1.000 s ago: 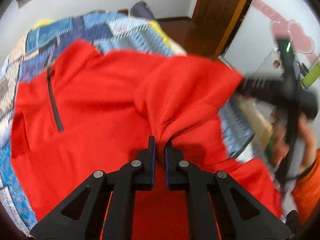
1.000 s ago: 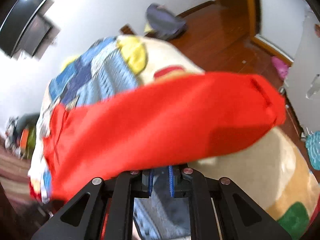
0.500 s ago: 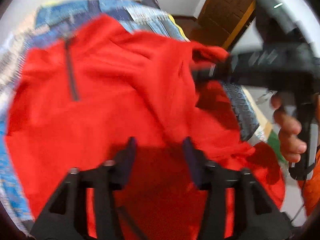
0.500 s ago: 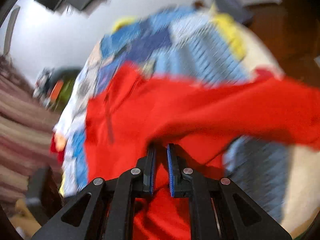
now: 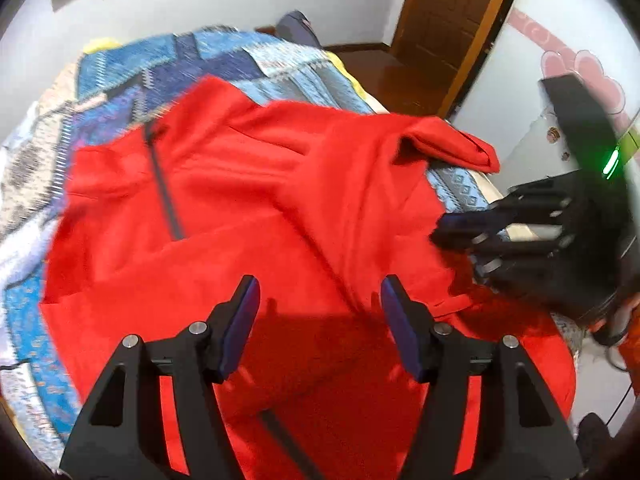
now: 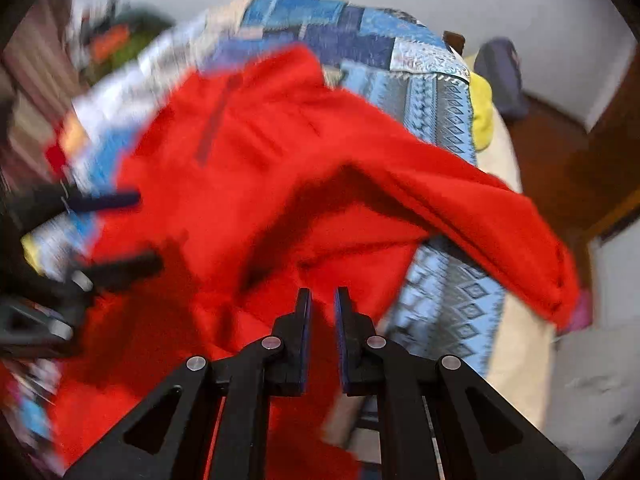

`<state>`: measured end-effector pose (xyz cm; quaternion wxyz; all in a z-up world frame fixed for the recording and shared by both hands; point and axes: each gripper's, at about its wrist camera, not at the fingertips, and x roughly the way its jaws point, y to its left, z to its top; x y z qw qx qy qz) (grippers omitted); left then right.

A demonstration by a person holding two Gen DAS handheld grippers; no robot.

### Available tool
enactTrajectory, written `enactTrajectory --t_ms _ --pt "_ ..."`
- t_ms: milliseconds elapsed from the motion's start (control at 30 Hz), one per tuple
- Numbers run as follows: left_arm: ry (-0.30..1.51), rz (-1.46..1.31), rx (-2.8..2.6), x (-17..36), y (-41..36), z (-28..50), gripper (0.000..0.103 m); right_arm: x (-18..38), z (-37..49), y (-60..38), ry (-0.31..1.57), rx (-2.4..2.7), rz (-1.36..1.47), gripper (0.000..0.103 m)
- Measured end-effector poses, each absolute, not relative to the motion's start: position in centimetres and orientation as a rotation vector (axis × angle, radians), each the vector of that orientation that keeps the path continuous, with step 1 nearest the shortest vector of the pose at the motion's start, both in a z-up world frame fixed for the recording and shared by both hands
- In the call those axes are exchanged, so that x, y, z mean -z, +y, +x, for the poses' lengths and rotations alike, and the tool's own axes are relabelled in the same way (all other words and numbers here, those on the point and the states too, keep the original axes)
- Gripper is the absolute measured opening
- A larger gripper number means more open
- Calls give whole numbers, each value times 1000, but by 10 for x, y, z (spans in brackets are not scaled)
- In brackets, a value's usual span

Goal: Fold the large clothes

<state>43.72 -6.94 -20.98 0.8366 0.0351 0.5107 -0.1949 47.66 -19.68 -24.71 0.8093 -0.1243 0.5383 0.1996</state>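
A red pullover [image 5: 248, 208] with a dark half-zip [image 5: 162, 184] lies spread across a bed covered by a blue patchwork quilt [image 5: 248, 64], its collar toward the far wall. One sleeve [image 5: 448, 142] is drawn out to the bed's right edge, its cuff hanging over the quilt.

The left tongs [image 5: 316, 312] hover above the lower body of the pullover, jaws opening, with only flat red cloth below and nothing pinched between the pads. The right tongs [image 5: 452, 228] come in from the right in this view, their tips at the garment's edge beside the sleeve; a green light glows on the black housing behind them. Their own camera shows the right tongs [image 6: 322, 308] closed to a narrow slot; red cloth lies right at the tips, but blur leaves it unclear whether any of it is caught.

Beyond the bed, the left view takes in a brown wooden door [image 5: 452, 20], dark wood flooring, a dark bag [image 5: 298, 28] by the wall, and a white panel with pink heart shapes [image 5: 576, 68].

The right view, heavily blurred, adds what the left misses: the sleeve [image 6: 500, 216] raised clear of the quilt and casting a shadow on the pullover [image 6: 248, 168], a yellow patch [image 6: 482, 112] at the bed's far corner, cream bedding [image 6: 520, 344] beneath the quilt's edge, and the left tongs [image 6: 116, 232] seen from the side, fingers spread over the cloth. Green and orange clutter [image 6: 116, 44] shows indistinctly at upper left.
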Motion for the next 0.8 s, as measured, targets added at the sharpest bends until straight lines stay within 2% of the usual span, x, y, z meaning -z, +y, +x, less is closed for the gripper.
enactTrajectory --t_ms 100,233,267,300,367,567,733,800 --pt "1129 130 395 237 -85 444 62 275 475 -199 1144 -351 -345 7" --pt "1155 155 385 261 -86 444 66 275 470 -207 1100 -334 -351 8" --pt "1152 162 385 261 -86 443 66 275 468 -208 1093 -326 -370 17" --pt "1152 167 378 261 -87 443 66 275 466 -209 1068 -285 -413 51" --pt "1149 178 371 262 -88 441 67 276 461 -213 970 -145 -538 99" --pt "1169 164 372 249 -87 442 66 264 453 -271 1029 -186 -293 97" --pt "1059 251 424 198 -119 436 67 233 434 -325 997 -191 -50 98" --pt "1020 293 446 181 -139 438 74 222 426 -340 979 -183 4 98"
